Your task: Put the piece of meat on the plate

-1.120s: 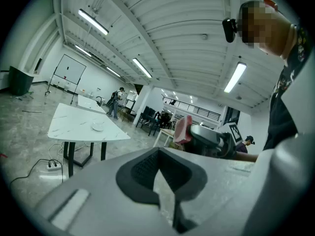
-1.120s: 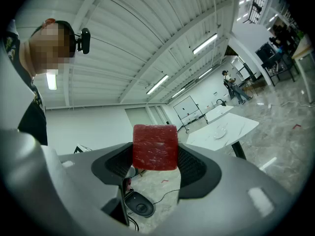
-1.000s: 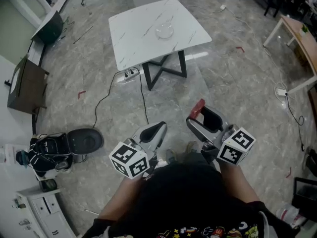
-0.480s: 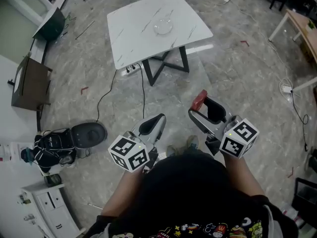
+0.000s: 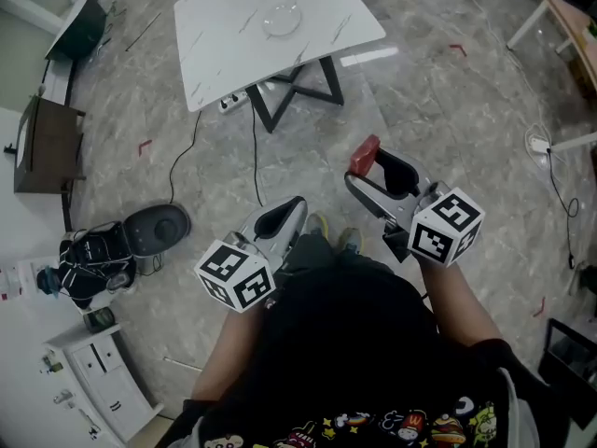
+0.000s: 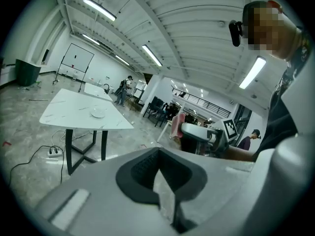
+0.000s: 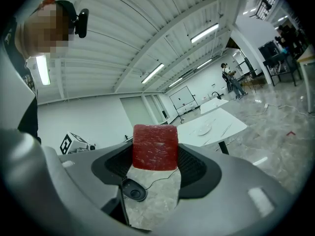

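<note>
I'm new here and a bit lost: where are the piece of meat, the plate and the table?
piece of meat (image 7: 155,147): right gripper view, middle of its red face.
plate (image 5: 281,20): head view, its centre.
table (image 5: 229,59): head view, bare top.

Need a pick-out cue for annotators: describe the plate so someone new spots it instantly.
Look for the white marble-pattern table with black crossed legs, ahead of the person. The plate lies near the middle of its top: small, round, pale. It is the only thing on that table.

Glossy marble-look floor (image 5: 448,110), smooth veined tabletop (image 5: 224,54)
</note>
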Action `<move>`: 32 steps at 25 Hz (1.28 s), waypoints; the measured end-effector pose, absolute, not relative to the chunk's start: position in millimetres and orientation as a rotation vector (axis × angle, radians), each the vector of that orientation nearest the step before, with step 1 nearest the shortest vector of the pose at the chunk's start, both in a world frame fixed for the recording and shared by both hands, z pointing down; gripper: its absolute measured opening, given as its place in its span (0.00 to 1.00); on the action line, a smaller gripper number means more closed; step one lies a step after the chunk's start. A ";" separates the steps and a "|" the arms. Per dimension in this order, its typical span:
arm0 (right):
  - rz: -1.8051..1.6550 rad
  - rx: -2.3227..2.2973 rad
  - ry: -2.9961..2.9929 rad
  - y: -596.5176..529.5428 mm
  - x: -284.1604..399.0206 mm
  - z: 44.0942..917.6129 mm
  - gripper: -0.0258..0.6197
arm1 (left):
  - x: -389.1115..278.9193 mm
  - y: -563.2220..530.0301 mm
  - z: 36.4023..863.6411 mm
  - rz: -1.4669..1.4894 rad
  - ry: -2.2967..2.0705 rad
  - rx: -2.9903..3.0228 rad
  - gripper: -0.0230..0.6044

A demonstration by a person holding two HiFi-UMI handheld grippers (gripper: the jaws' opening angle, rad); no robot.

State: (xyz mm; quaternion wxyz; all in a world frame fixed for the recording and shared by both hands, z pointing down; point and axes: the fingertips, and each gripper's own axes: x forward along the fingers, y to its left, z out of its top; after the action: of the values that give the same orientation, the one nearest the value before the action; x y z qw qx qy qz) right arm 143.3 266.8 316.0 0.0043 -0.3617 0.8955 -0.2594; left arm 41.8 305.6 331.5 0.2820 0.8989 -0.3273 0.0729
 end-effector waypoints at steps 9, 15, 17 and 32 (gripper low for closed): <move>-0.869 -1.171 2.834 210.6 130.2 332.5 0.52 | 26.2 239.0 342.7 0.164 -0.867 2.383 0.04; -0.881 -1.217 2.855 157.8 100.9 333.1 0.52 | -1.2 175.1 342.2 0.155 -0.834 2.392 0.04; -0.886 -1.236 2.866 140.2 89.8 333.8 0.52 | -11.1 154.3 338.7 0.164 -0.825 2.408 0.04; -0.931 -1.357 2.841 72.8 39.1 344.9 0.52 | -51.3 75.5 340.9 0.209 -0.769 2.440 0.04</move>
State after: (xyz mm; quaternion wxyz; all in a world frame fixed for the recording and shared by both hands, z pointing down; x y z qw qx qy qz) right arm 39.1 72.8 344.9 -0.0705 -0.4123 0.8632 -0.2828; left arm -51.3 75.5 340.9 0.2833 0.9116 -0.2873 0.0779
